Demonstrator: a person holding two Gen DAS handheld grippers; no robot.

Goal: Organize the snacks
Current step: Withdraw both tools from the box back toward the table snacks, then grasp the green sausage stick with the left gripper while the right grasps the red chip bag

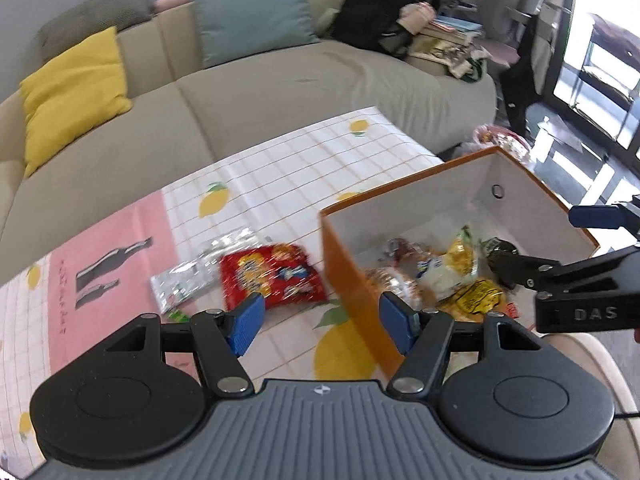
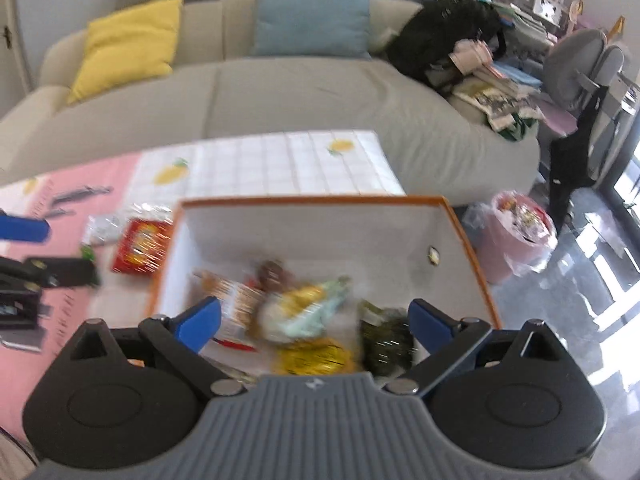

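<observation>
While both grippers hung empty: state
Left gripper [image 1: 322, 318]: released, red snack packet [image 1: 272, 276] just ahead, centre-left, long axis upper-left to lower-right (nearer arm).
Right gripper [image 2: 314, 326]: released, over orange box [image 2: 468, 236].

We are in a home living room — a beige sofa [image 2: 304, 92] with yellow [image 2: 128, 46] and blue [image 2: 312, 12] cushions, a low table under a lemon-print cloth [image 1: 280, 172], books [image 2: 516, 12] heaped behind, glass doors [image 1: 600, 60] beyond.
</observation>
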